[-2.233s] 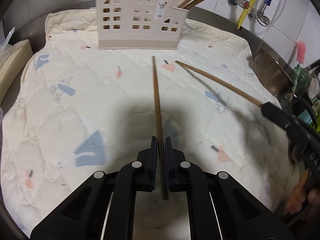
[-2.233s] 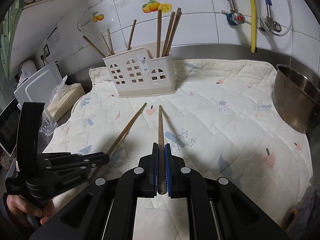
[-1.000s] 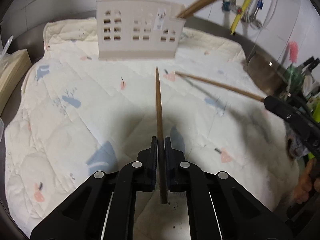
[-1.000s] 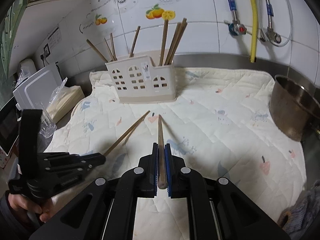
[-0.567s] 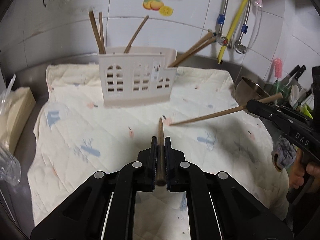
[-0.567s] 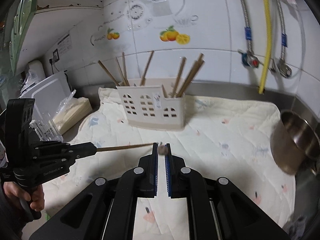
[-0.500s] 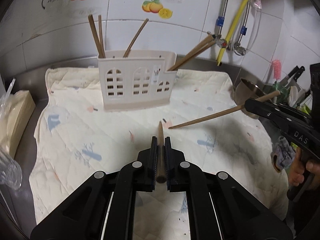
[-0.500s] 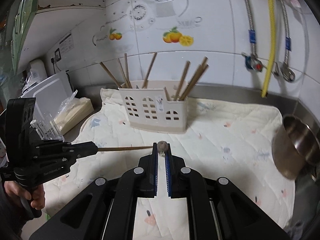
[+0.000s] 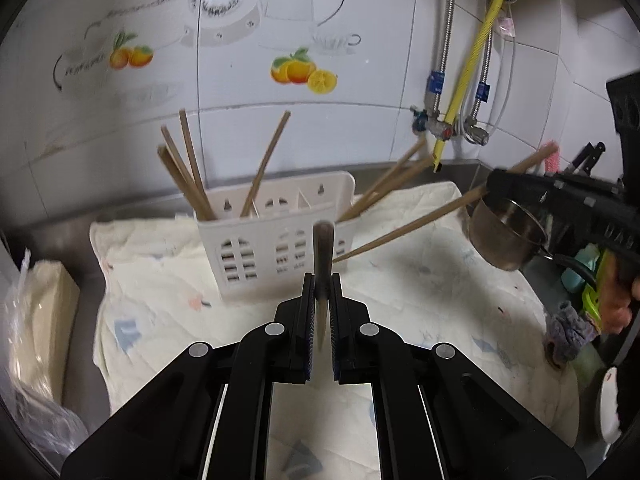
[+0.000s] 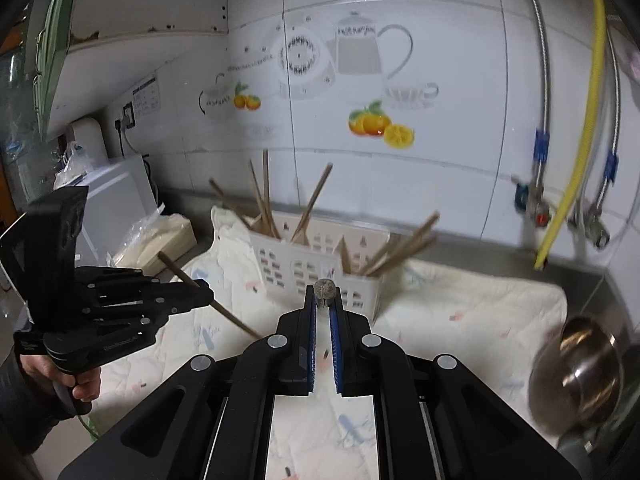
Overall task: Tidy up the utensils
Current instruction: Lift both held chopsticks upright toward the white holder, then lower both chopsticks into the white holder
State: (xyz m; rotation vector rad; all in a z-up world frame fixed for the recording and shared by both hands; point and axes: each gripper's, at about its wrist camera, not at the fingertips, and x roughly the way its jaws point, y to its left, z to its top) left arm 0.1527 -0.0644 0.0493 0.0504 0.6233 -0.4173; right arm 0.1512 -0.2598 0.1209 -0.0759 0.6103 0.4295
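A white plastic utensil holder (image 9: 276, 240) with window cut-outs stands on the quilted mat (image 9: 420, 292) by the tiled wall, with several wooden chopsticks in it; it also shows in the right wrist view (image 10: 320, 264). My left gripper (image 9: 321, 280) is shut on a wooden chopstick (image 9: 323, 256), tilted steeply up in front of the holder. My right gripper (image 10: 325, 294) is shut on another chopstick (image 10: 325, 289), seen end-on. From the left wrist view that chopstick (image 9: 420, 224) slants toward the holder's right end. From the right wrist view the left gripper (image 10: 200, 296) holds its chopstick (image 10: 224, 310) at the left.
A steel pot (image 9: 504, 240) stands to the right of the mat, also in the right wrist view (image 10: 576, 372). A bagged cream stack (image 9: 36, 320) lies at the left. Pipes and a yellow hose (image 10: 576, 160) hang on the wall at the right. A white appliance (image 10: 116, 200) stands far left.
Both grippers have risen from the mat and tipped up with their chopsticks, moving closer to the holder. The holder's open top now shows.
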